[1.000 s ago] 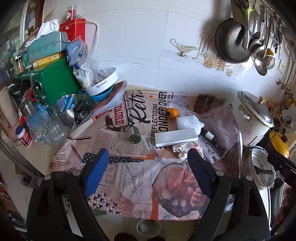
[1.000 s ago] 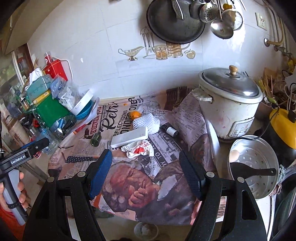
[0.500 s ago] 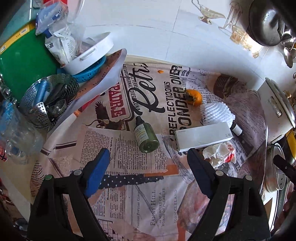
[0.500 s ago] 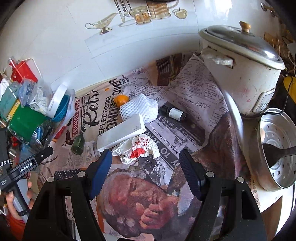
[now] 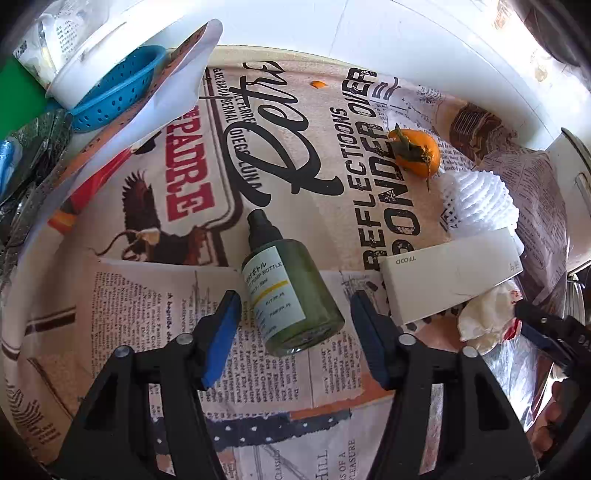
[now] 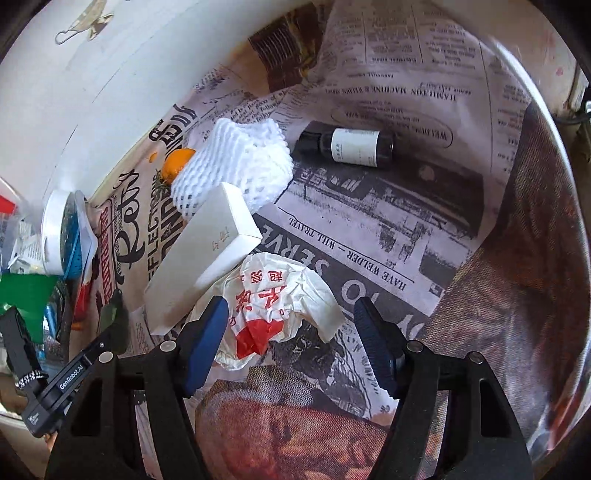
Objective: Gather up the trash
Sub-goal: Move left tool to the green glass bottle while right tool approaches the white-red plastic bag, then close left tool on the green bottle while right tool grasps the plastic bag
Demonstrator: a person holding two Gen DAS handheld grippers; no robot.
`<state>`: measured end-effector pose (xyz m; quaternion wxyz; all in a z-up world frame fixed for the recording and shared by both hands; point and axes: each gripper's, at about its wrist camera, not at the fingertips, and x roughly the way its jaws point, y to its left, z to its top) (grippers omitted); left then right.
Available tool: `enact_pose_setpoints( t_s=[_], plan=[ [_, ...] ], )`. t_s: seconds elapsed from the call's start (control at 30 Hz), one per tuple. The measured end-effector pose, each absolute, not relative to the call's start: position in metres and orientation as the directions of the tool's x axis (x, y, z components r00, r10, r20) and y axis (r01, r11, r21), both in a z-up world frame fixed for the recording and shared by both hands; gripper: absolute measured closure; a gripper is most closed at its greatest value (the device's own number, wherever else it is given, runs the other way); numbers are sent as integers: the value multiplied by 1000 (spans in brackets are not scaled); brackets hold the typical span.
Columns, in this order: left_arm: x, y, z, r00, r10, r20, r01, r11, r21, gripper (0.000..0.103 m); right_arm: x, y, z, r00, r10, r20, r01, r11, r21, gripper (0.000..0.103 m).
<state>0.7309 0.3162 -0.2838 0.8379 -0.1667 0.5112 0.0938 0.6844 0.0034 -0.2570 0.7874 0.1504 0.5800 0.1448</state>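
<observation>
Both hand-held grippers (spread wide) have dropped closer: left [image 5: 293,317] straddles green bottle [image 5: 291,295], right [image 6: 286,314] crumpled wrapper [image 6: 280,306].

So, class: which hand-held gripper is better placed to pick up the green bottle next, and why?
Left. The left hand-held gripper is open with the green bottle lying between its fingers; the right hand-held gripper straddles the crumpled wrapper instead.

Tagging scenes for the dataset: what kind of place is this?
Most likely a home kitchen counter: a blue colander under a white dish against the tiled wall, a tangerine, and newspaper-print covering strewn with bottles and wrappers.
</observation>
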Motion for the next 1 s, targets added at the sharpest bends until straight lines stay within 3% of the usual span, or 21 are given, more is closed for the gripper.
enact_pose_setpoints(
  t_s=[0.2, 0.5, 0.67, 1.0],
  plan=[
    [735, 318, -288, 461, 3, -888, -331, 928, -168, 62, 686, 10, -264, 273, 440, -856, -67, 896, 439, 52],
    [725, 315, -280, 474, 40, -879, -330, 934, -136, 62, 683, 15, -253, 288, 436, -852, -150, 900, 410, 74],
    [714, 300, -263, 504, 47, -863, -323, 937, -137, 62, 671, 6, -231, 340, 392, -855, -203, 918, 341, 77],
    [670, 235, -197, 625, 99, -774, -313, 940, -132, 62, 637, -61, -180, 455, 425, -783, -255, 904, 343, 77]
  ],
)
